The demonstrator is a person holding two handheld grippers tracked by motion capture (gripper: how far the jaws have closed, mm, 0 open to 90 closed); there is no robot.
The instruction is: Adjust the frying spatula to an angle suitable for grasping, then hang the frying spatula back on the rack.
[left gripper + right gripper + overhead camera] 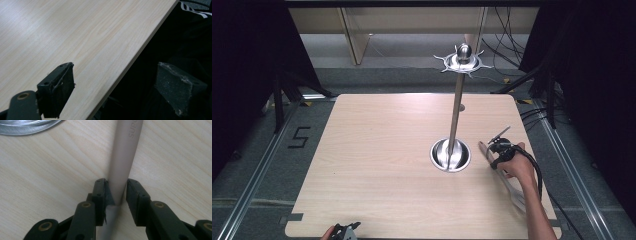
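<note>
— What sits between the black fingers [100, 195] of the right gripper [116, 197]?
— A long beige plastic handle [123, 157], lying on the pale wood-grain counter [50, 170].
— Gripped?
— The left finger touches it; a slim gap shows at the right one.
— Anything else?
— A shiny round metal base [27, 126], top left.

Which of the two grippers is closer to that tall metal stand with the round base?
The right. The right gripper is just beside the metal stand, its jaws either side of a beige utensil handle. The left gripper sits at the table's near edge, far off.
</note>
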